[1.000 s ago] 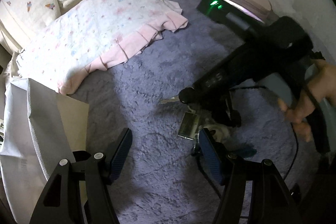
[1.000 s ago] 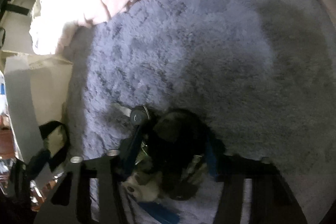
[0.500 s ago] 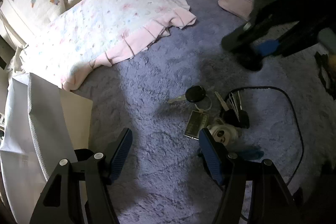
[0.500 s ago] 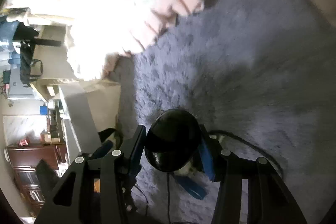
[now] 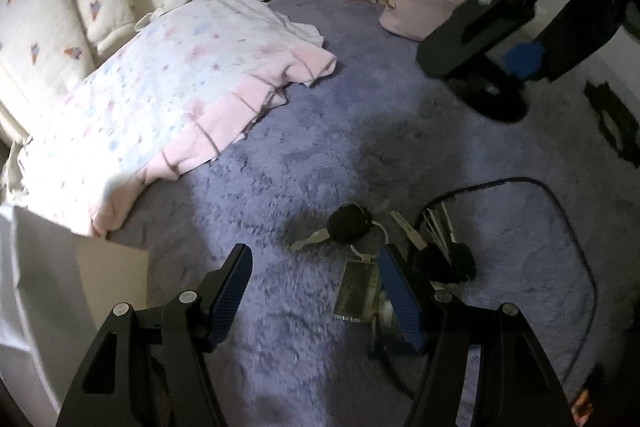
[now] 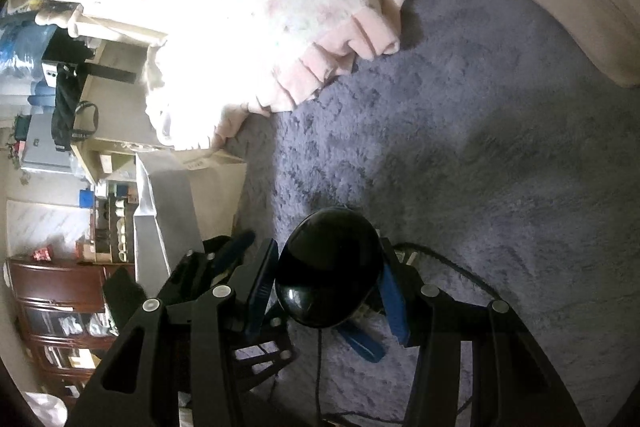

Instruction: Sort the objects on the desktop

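Keys (image 5: 352, 231) on a ring with a rectangular tag (image 5: 356, 289) lie on the purple shaggy rug (image 5: 304, 155), just ahead of the left gripper (image 5: 316, 291), whose jaws stand apart around nothing. Right gripper (image 6: 328, 281) is clamped on a glossy black computer mouse (image 6: 328, 271), its cable (image 5: 560, 211) looping across the rug beside the keys.

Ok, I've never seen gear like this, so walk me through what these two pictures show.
No robot here: a person carries a hand-held gripper in each hand, each with a fisheye camera looking along its fingers. The left camera shows the left hand-held gripper open over a purple rug, above a bunch of keys ringed by a black cable. The right camera shows the right hand-held gripper clamped on a glossy black computer mouse, lifted clear of the rug. A pink quilt lies further back.
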Demonstrator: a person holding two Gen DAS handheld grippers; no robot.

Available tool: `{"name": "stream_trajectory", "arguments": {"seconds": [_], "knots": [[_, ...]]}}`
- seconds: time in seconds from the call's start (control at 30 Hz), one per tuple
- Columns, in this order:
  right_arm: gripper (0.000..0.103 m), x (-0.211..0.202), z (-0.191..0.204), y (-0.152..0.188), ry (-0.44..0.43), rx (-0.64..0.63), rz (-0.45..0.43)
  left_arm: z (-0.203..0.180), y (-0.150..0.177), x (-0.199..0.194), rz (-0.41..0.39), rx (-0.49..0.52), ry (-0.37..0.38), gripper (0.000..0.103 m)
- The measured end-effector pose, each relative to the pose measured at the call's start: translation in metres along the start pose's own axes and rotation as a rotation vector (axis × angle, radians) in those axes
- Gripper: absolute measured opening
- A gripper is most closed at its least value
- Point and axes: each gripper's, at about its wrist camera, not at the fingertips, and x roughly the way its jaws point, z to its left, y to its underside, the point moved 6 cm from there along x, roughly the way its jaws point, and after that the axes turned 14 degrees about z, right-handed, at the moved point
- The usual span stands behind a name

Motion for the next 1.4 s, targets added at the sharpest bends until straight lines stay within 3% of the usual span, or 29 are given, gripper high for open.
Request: {"name": "stream_trajectory", "arguments": {"seconds": [0.13,0.33,0.47,0.7,0.73,0.8,0.87,1.07,1.27,1.33,1.37,1.4], "knots": [[0.050,-0.002,-0.006,0.001,0.029,0.003,-0.006,0.003,-0.013,0.005,-0.037,-0.005,0.002,0.063],[0.050,-0.008,-0.008,-0.002,-0.007,0.008,-0.010,0.003,-0.025,0.020,-0.018,-0.049,0.167,0.063],[0.050,-0.014,-0.012,-0.002,-0.020,0.017,-0.021,-0.014,-0.017,0.048,0.047,-0.003,0.111,0.062],[0.050,-0.019,-0.014,-0.001,-0.028,0.022,-0.019,-0.016,-0.024,0.063,0.028,-0.073,0.083,0.062],[0.050,-0.019,-0.014,-0.001,-0.027,0.020,-0.017,-0.016,-0.025,0.063,0.027,-0.083,0.091,0.059],[0.050,-0.018,-0.014,0.000,-0.024,0.018,-0.010,-0.014,-0.023,0.065,0.031,-0.088,0.119,0.038],[0.050,-0.016,-0.014,0.000,-0.020,0.020,-0.004,-0.013,-0.023,0.061,0.032,-0.089,0.128,0.028],[0.050,-0.005,-0.018,0.002,0.002,0.029,0.030,-0.015,-0.020,0.057,0.037,-0.078,0.093,0.028],[0.050,-0.005,-0.016,0.003,0.019,0.014,0.031,-0.010,-0.017,0.042,-0.008,-0.100,0.074,0.026],[0.050,-0.006,-0.015,0.003,0.023,0.014,0.023,-0.005,-0.015,0.039,-0.023,-0.133,0.084,0.024],[0.050,-0.008,-0.014,0.003,0.027,0.008,0.017,-0.003,-0.015,0.036,-0.033,-0.144,0.085,0.016],[0.050,-0.008,-0.013,0.003,0.029,0.004,0.017,0.000,-0.014,0.031,-0.047,-0.156,0.076,0.015]]}}
